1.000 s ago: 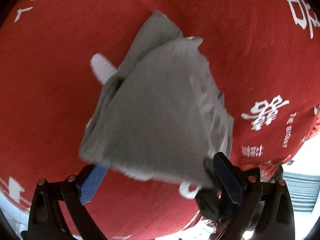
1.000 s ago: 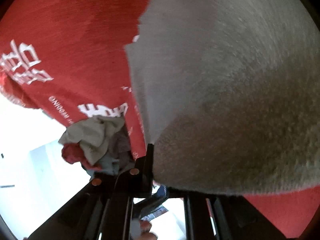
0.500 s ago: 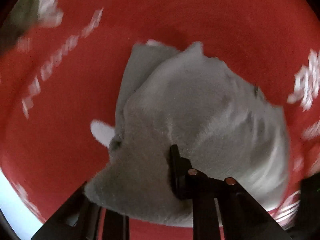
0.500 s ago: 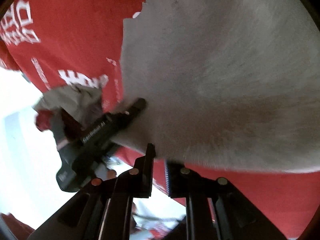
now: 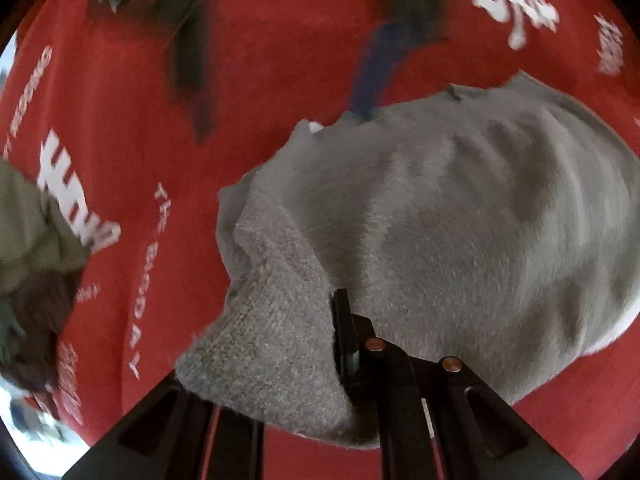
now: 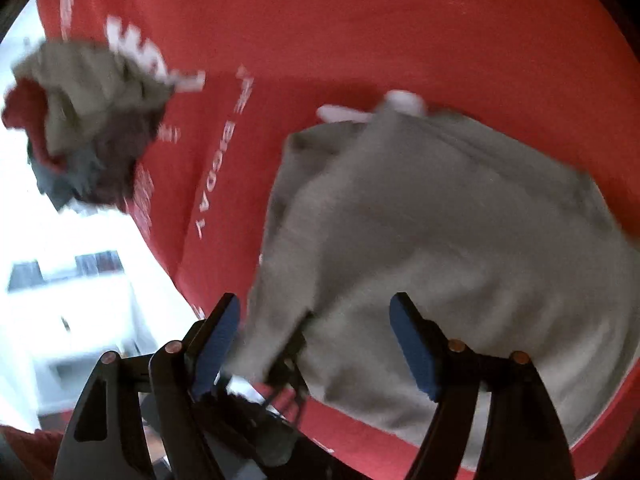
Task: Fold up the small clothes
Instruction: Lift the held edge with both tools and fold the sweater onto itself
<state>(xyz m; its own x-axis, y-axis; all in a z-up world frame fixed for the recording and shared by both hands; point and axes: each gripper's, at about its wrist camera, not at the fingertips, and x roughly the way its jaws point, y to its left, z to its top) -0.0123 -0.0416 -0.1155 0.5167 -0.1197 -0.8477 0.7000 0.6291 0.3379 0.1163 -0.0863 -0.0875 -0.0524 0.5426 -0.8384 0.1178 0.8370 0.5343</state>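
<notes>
Left wrist: left claw [image 5: 340,344] pinches a knit corner of the grey garment [image 5: 460,232], fingers pressed together on the fabric. Garment lies on the red cloth [image 5: 260,60] covering the counter, long axis from 7 to 2 o'clock, pinched corner pointing toward 7. Right claw [image 5: 288,32] is blurred at 12 o'clock.

Right wrist: right claw [image 6: 316,344] is spread wide, blue pads [image 6: 412,344] apart, just above the garment [image 6: 460,240] edge, gripping nothing. Clothes pile [image 6: 84,120] sits at 10 o'clock, well apart.
</notes>
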